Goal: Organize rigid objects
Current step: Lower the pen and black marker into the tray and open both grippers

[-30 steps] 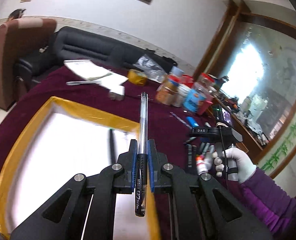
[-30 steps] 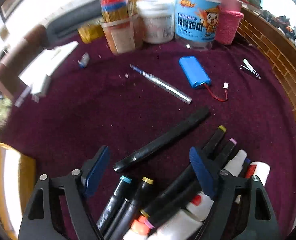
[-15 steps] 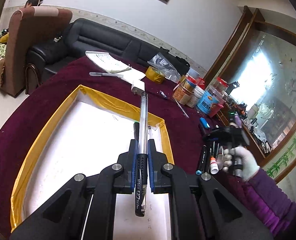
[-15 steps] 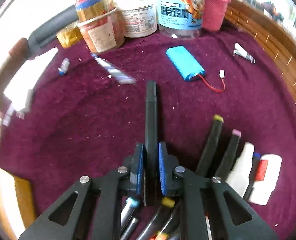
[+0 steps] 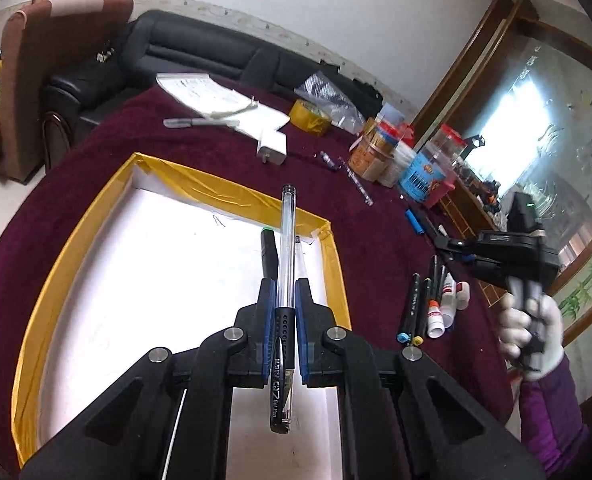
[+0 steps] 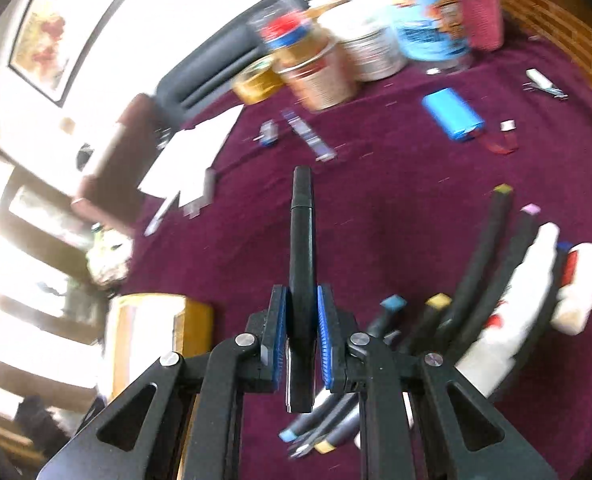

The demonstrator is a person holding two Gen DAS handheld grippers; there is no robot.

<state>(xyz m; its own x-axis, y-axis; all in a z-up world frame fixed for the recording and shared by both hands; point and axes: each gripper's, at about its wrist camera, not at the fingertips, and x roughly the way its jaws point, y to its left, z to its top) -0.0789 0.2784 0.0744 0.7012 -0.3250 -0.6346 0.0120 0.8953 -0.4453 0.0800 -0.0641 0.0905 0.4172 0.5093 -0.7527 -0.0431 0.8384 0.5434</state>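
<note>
My left gripper [image 5: 286,294] is shut on a clear gel pen [image 5: 287,236] with a black grip, held above the white tray [image 5: 136,280] with yellow taped walls. A black marker [image 5: 269,254] and a thin pen lie in the tray under it. My right gripper [image 6: 301,304] is shut on a black marker [image 6: 301,240] and holds it above the maroon tablecloth. It also shows in the left wrist view [image 5: 455,249] at the right, in a white-gloved hand. A pile of markers [image 6: 479,272] and white bottles [image 6: 575,284] lies to its right.
Jars and tubs [image 5: 399,160] stand at the table's far side with a yellow tape roll [image 5: 309,118], papers [image 5: 212,98], a white charger [image 5: 272,150], a blue battery pack [image 6: 453,114] and a slim pen [image 6: 307,136]. A sofa is behind the table.
My right gripper has lifted the black marker off the cloth and swung left toward the tray. My left gripper with the gel pen has stayed over the tray.
</note>
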